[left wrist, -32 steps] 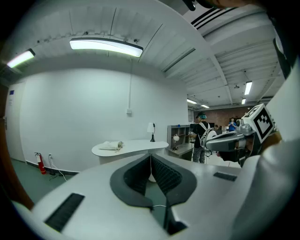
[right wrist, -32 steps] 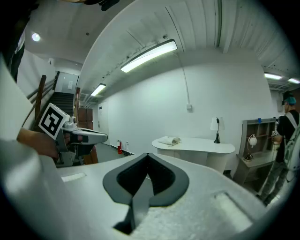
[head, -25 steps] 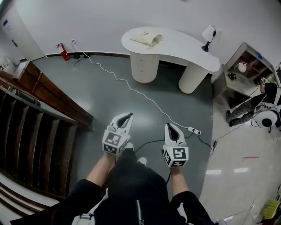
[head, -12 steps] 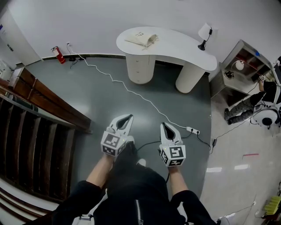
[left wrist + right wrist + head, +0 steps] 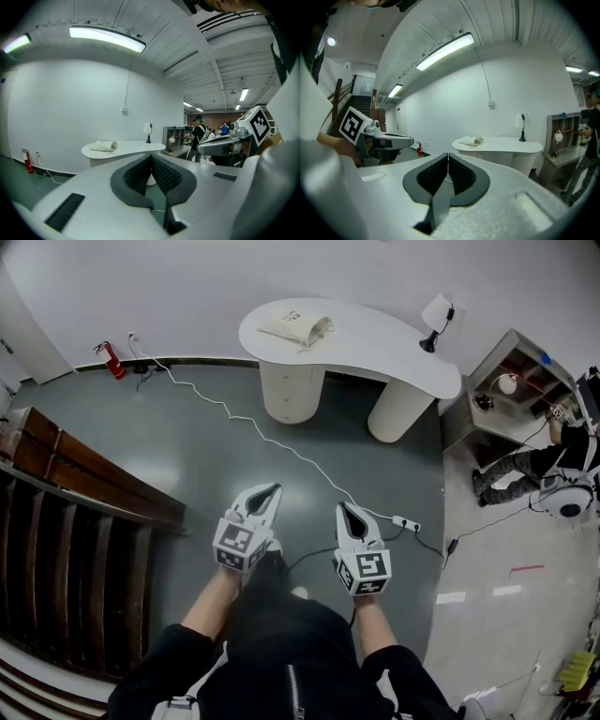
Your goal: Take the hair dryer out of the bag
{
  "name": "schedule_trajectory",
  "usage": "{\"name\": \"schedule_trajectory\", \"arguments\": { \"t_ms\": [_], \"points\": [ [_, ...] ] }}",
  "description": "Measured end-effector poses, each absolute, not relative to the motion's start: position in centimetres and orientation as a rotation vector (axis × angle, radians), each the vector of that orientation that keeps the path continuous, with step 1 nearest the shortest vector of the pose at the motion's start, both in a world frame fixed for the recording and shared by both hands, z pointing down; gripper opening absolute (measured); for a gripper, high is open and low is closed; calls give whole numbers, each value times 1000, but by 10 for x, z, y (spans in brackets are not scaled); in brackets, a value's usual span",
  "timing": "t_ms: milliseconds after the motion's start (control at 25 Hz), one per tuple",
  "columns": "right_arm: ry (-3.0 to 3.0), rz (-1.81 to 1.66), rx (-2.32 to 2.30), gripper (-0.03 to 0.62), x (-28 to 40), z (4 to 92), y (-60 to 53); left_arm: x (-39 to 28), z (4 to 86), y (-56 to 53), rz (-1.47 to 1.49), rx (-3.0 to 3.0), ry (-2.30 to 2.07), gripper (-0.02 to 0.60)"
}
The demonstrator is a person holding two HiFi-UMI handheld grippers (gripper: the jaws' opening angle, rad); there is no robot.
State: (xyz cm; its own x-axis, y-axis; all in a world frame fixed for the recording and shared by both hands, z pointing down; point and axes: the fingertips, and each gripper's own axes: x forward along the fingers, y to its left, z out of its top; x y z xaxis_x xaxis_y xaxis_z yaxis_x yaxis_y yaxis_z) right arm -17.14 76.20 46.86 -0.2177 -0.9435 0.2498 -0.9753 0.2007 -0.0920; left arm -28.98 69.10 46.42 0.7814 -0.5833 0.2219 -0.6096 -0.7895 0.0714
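A cream drawstring bag [image 5: 297, 326] lies on the left part of a white curved table [image 5: 375, 348] against the far wall; it also shows as the bag [image 5: 104, 146] and the bag [image 5: 471, 140]. No hair dryer is visible. My left gripper [image 5: 269, 491] and right gripper [image 5: 344, 510] are held side by side over the grey floor, well short of the table. Both are shut with nothing between the jaws, the tips touching in the left gripper view [image 5: 151, 156] and the right gripper view [image 5: 448, 155].
A small white lamp [image 5: 437, 315] stands on the table's right end. A white cable [image 5: 281, 444] runs across the floor to a power strip [image 5: 402, 521]. Wooden stairs [image 5: 66, 549] are at left, a shelf unit [image 5: 506, 390] and a person [image 5: 553, 446] at right.
The table and bag have shifted slightly left and down in the head view as I walk toward them. Both grippers stay shut and side by side.
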Motion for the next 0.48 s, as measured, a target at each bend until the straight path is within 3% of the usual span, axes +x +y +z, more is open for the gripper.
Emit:
{"name": "schedule_trajectory", "arguments": {
  "t_ms": [480],
  "points": [
    [-2270, 334, 1932, 5, -198, 455, 676, -306, 466, 603, 304, 2870, -852, 12]
  ]
}}
